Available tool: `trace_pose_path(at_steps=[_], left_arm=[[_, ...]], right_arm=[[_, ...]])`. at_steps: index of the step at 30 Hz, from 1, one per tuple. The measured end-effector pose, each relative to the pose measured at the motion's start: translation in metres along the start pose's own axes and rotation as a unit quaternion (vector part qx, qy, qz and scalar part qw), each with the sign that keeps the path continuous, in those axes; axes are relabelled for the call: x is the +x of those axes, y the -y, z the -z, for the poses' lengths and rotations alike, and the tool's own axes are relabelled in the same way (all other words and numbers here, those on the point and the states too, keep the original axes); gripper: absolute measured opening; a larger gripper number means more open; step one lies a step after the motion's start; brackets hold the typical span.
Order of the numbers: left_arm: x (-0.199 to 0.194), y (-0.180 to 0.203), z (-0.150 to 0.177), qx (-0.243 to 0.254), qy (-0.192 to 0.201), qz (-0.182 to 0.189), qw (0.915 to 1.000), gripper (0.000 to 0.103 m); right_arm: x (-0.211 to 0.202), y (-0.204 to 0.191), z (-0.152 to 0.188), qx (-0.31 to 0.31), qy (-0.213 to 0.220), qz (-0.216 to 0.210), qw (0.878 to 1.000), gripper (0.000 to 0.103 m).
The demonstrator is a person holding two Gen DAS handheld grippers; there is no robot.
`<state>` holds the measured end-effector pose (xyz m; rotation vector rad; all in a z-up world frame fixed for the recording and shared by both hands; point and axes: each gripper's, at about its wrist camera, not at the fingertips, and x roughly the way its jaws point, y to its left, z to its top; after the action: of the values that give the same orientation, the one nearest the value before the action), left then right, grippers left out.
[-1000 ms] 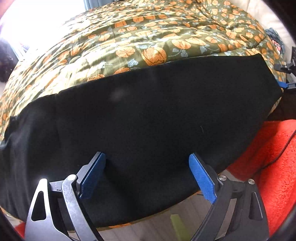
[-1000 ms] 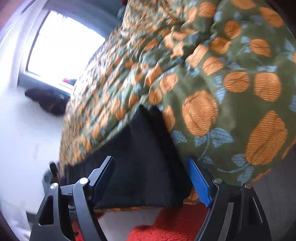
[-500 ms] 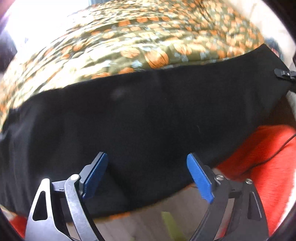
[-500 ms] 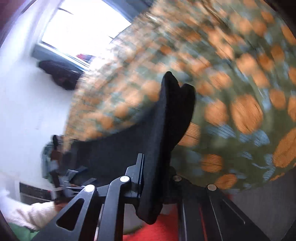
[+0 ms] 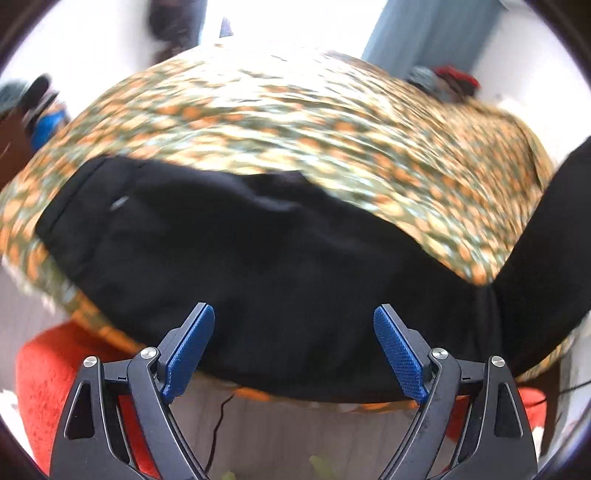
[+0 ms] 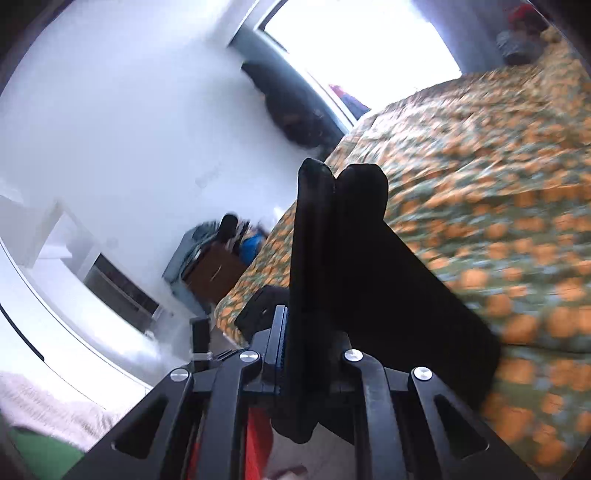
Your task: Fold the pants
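Black pants [image 5: 258, 266] lie along the near edge of a bed covered in an orange pumpkin-print quilt [image 5: 332, 122]. My left gripper [image 5: 293, 350] hovers open above their near edge, blue pads [image 5: 397, 354] wide apart, no cloth between them. One end of the pants rises off the bed at the far right of the left wrist view. In the right wrist view my right gripper [image 6: 314, 369] is shut on that lifted end of the pants [image 6: 343, 266], which stands up in a doubled fold in front of the camera and hides its fingertips.
A red fleece blanket [image 5: 40, 387] lies below the bed edge, with pale floor and a thin black cable [image 5: 218, 424] between. Beyond the bed are a bright window [image 6: 362, 44], a white wall, a brown bedside cabinet [image 6: 212, 273] with clutter, and a blue curtain [image 5: 424, 33].
My right gripper closed on the pants' end and lifted it up off the bed. My left gripper stayed open and swept sideways along the pants, rolling; the waist end is now in its view.
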<state>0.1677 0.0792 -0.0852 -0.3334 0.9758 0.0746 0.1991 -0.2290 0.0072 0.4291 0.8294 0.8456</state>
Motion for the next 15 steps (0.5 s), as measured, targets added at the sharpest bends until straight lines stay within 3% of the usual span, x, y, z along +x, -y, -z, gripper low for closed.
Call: trace_pose_path(at_steps=[3, 5, 6, 9, 12, 15], left_arm=[[-0.004, -0.029, 0.008, -0.021, -0.001, -0.010, 0.9997, 0.089], [-0.004, -0.038, 0.012, -0.025, 0.000, -0.016, 0.9995, 0.089], [-0.002, -0.042, 0.013, -0.028, -0.001, -0.018, 0.9994, 0.089], [0.003, -0.046, 0.016, -0.030, -0.009, -0.021, 0.9993, 0.089], [0.005, -0.049, 0.017, -0.029, -0.010, -0.020, 0.9993, 0.089], [0.004, -0.050, 0.016, -0.028, -0.004, -0.008, 0.9996, 0.089]], right_arm=[[0.072, 0.001, 0.019, 0.009, -0.030, 0.021, 0.999, 0.014], [0.121, 0.006, 0.043, 0.004, -0.056, 0.061, 0.997, 0.015], [0.143, 0.010, 0.056, 0.001, -0.069, 0.082, 0.994, 0.022], [0.195, 0.025, 0.098, 0.026, -0.128, 0.128, 0.983, 0.064], [0.195, 0.020, 0.116, 0.044, -0.133, 0.105, 0.985, 0.069], [0.154, 0.011, 0.112, 0.007, -0.094, 0.096, 0.991, 0.079]])
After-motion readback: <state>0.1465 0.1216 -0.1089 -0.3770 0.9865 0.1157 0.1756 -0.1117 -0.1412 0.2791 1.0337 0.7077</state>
